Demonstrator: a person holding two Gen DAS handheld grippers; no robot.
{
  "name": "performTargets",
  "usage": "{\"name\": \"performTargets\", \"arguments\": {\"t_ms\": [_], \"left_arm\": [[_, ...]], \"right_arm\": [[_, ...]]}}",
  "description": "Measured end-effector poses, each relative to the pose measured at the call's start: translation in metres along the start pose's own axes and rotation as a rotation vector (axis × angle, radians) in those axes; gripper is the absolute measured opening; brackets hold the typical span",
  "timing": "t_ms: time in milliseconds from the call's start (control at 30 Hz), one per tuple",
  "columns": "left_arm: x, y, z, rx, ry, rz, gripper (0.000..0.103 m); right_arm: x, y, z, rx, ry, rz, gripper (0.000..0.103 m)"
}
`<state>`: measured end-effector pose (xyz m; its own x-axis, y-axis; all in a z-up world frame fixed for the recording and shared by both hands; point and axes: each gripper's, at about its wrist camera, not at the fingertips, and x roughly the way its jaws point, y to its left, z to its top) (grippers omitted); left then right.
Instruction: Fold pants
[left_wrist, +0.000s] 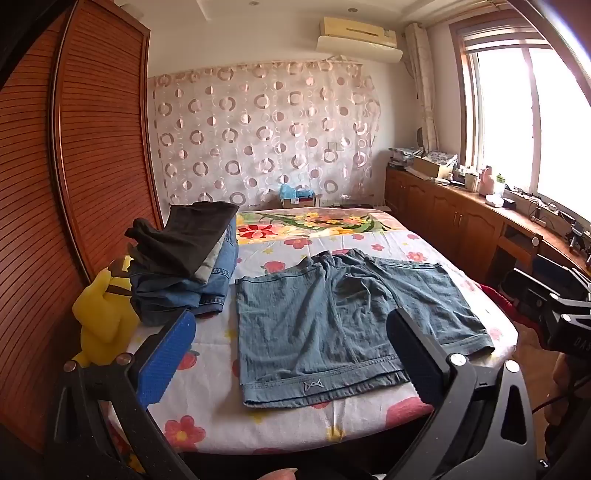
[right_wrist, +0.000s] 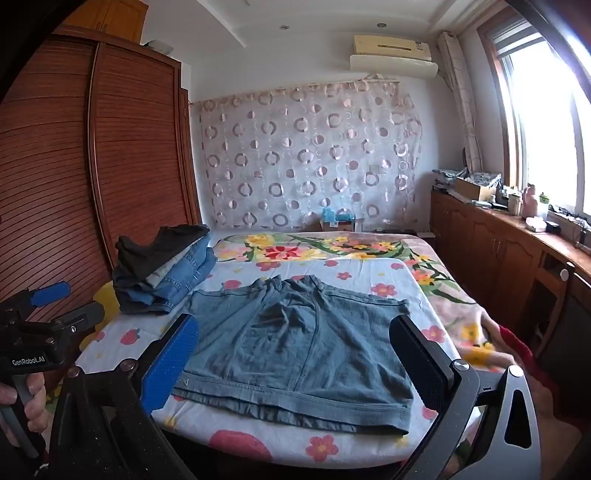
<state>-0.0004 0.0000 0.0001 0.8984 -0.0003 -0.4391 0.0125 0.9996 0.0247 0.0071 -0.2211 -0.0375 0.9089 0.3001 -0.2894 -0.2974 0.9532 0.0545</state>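
Shorts (left_wrist: 332, 325) made of blue-grey cloth lie flat on the bed (left_wrist: 207, 417), right in front of both grippers, with the hem near and the waist far. No fold shows yet, so the job looks like it is just at the start: both legs are spread out side by side, and all the folding is left to do. The cloth is soft and a bit wrinkled in the middle, with a thick stitched hem and a tiny logo on the near edge. The left gripper (left_wrist: 291, 354) hangs above the near hem with its jaws wide apart and nothing between them. The right gripper (right_wrist: 295, 354) hangs above the same hem, also wide open and holding nothing. Neither one touches the cloth. Ahead and to the left of the grippers sits a pile of folded clothes (left_wrist: 184, 266), jeans below and a dark piece on top. Beside that pile, close to the left gripper, sits a yellow plush toy (left_wrist: 101, 314). Past it stands a brown wardrobe (left_wrist: 92, 147).
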Motion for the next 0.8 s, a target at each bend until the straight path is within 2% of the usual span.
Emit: {"name": "performTargets", "arguments": {"t_ms": [800], "left_arm": [[0.0007,0.0003,-0.0002,-0.012,0.003,-0.006,0.103]], "right_arm": [[-0.0015,0.0034,0.0011,-0.008,-0.014,-0.001,0.103]]}}
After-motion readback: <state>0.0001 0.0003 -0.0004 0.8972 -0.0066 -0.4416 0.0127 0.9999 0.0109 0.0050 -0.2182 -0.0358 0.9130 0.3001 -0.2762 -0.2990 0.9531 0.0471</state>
